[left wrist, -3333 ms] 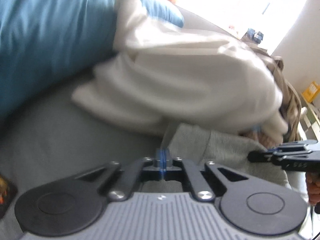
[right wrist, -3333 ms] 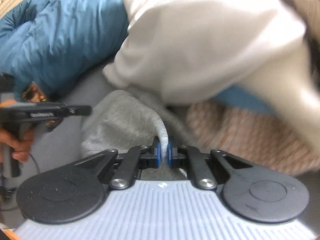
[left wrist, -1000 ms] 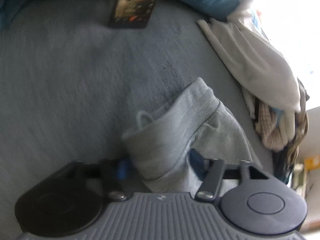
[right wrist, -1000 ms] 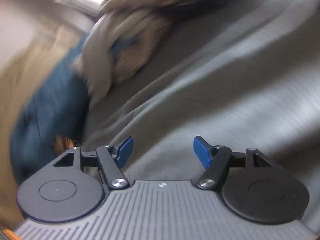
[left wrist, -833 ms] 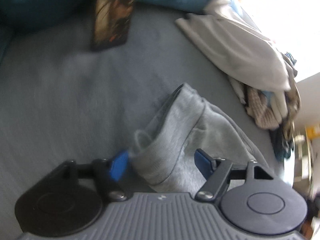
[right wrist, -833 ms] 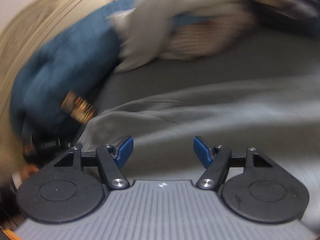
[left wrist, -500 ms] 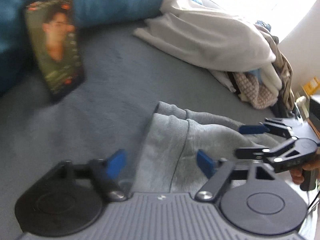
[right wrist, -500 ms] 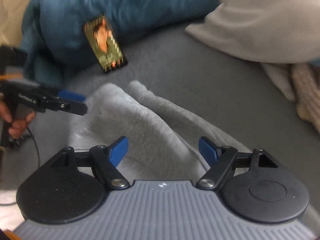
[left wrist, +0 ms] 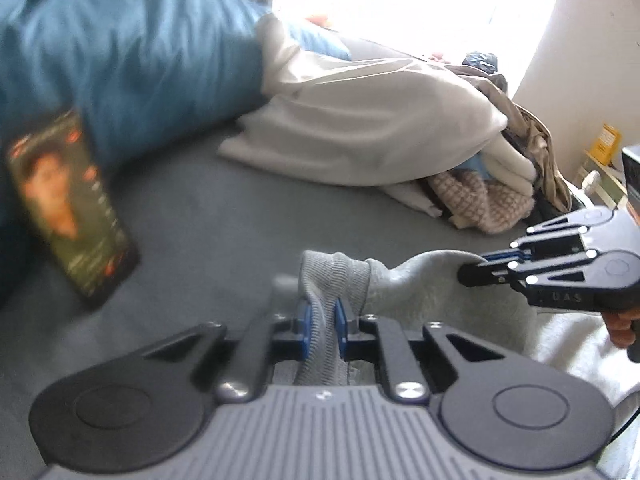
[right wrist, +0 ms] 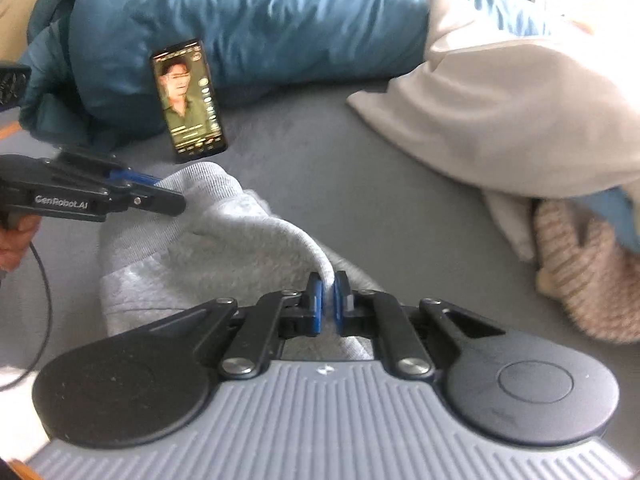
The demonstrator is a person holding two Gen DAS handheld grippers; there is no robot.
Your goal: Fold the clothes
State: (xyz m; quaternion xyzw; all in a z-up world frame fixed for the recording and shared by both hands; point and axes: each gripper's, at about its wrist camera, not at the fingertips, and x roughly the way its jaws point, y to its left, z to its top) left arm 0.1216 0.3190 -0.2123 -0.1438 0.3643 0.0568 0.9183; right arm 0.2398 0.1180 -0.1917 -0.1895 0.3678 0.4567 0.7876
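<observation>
My left tool [left wrist: 320,316] is clamped on a ribbed edge of the grey garment [right wrist: 224,240], its blue pads pressed tight against the fabric. My right tool [right wrist: 327,302] is pinched together on another fold of the same garment, with cloth rising between the pads. The garment lies bunched on the grey bed [right wrist: 360,184] near me, stretched between the two tools. A phone [right wrist: 188,100] leans against the blue duvet [right wrist: 260,12] at far left. A white pillow [left wrist: 368,128] lies at far right over a heap of other clothes [left wrist: 488,200].
</observation>
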